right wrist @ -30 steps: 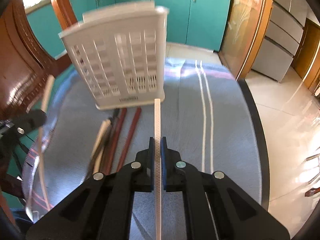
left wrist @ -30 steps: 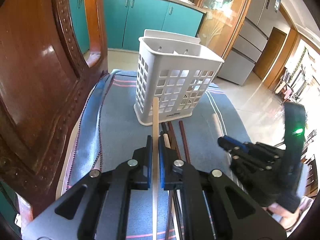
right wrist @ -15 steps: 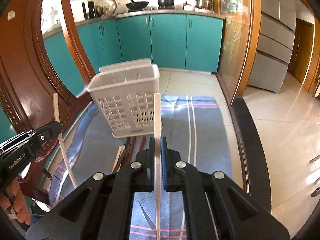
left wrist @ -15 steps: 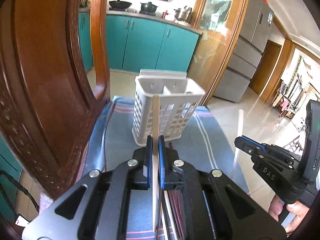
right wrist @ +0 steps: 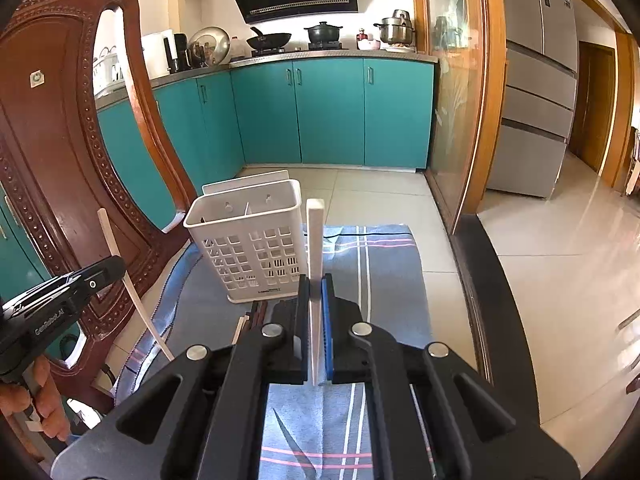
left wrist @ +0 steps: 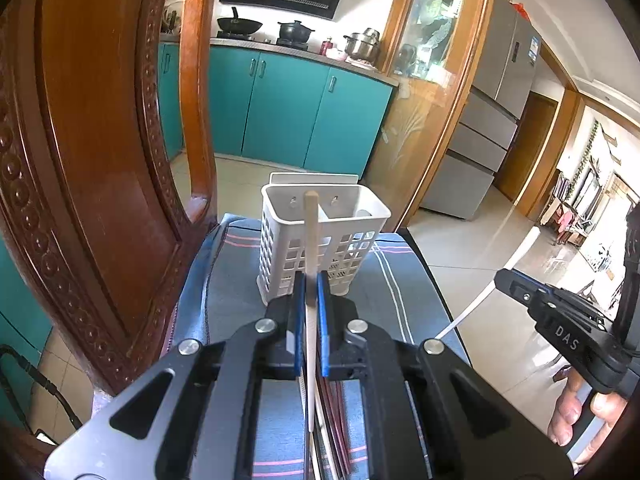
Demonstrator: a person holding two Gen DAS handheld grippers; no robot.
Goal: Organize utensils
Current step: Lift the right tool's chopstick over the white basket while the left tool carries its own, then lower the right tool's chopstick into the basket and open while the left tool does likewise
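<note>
White lattice basket [right wrist: 256,240]; blue cloth [right wrist: 384,280], pink-white stripes; teal cabinets [right wrist: 328,112]; reddish-brown chair [right wrist: 52,140].

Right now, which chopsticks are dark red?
The ones lying on the cloth beside the basket, at. The two chopsticks held up in the fingers are pale: left, right.

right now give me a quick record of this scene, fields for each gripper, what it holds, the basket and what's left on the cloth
left gripper: shut on pale chopstick, lifted
right gripper: shut on white chopstick, lifted
basket: white, upright on the cloth, divided in two, no utensils visible inside
cloth: blue, striped
left on cloth: chopsticks, dark and pale, in front of the basket
</note>
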